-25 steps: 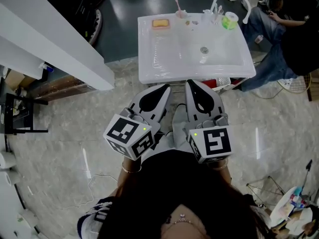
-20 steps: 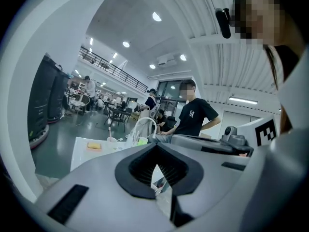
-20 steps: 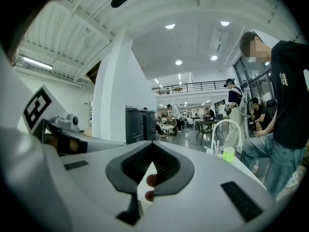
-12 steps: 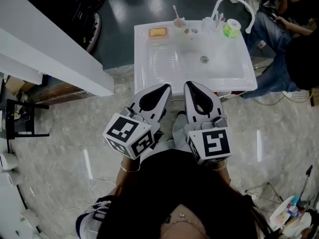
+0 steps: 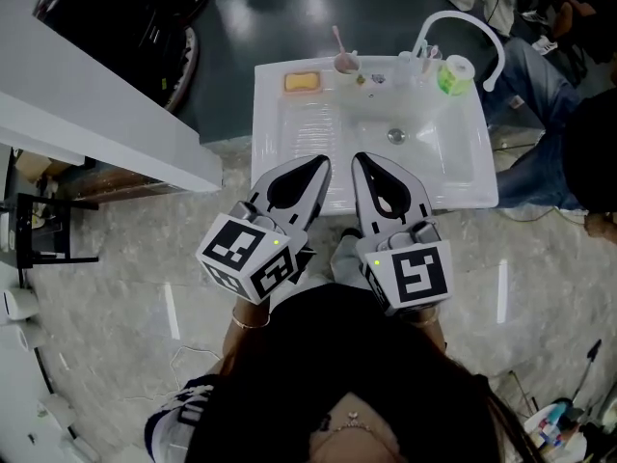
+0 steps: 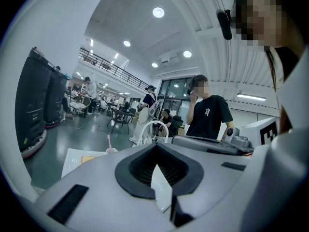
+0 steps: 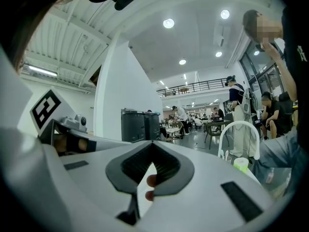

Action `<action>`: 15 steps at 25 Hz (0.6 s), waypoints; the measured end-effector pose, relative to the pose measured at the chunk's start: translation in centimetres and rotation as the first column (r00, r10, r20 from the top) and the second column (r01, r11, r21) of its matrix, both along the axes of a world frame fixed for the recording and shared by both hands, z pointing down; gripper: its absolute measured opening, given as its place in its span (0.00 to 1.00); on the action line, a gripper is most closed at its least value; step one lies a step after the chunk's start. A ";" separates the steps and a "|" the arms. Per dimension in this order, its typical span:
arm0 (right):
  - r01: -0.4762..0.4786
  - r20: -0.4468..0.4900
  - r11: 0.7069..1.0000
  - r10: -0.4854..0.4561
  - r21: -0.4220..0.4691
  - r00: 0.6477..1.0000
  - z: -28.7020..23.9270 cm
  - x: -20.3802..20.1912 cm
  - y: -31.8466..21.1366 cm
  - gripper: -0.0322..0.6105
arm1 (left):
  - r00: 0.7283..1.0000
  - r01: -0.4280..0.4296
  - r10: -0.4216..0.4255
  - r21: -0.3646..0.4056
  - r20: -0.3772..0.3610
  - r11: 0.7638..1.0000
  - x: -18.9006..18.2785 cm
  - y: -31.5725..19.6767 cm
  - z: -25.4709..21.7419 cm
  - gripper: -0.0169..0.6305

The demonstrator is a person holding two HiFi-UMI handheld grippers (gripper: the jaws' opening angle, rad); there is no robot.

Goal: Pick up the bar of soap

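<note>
Sitting on sink [image 5: 461,186], orange soap [image 5: 302,82], seemingly unmarked

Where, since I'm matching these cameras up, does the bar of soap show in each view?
Head view: the bar of soap lies on the far left corner of the sink.
Left gripper view: it is a small orange patch at lower left, just left of the pink cup.
Right gripper view: not in it.
Shared landmark: the white arched faucet shows in all three.
</note>
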State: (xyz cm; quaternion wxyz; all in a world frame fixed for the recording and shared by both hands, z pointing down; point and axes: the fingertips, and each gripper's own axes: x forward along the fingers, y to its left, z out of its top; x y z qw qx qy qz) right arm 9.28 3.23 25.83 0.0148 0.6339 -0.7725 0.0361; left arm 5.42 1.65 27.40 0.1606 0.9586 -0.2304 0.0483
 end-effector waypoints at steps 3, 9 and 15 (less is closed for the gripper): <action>0.020 0.006 1.000 -0.020 0.006 1.000 -0.3 1.5 -1.3 0.06 | 1.000 0.014 -0.014 0.005 0.004 1.000 1.5 -1.3 -0.2 0.03; 0.048 0.009 0.999 -0.049 0.019 0.999 0.4 4.4 -3.7 0.06 | 0.997 0.073 -0.073 0.030 -0.001 0.997 3.4 -3.1 -0.5 0.03; 0.069 0.021 0.997 -0.069 -0.017 0.997 0.4 4.3 -5.5 0.06 | 0.992 0.128 -0.128 -0.008 0.001 0.992 2.3 -4.7 -0.2 0.03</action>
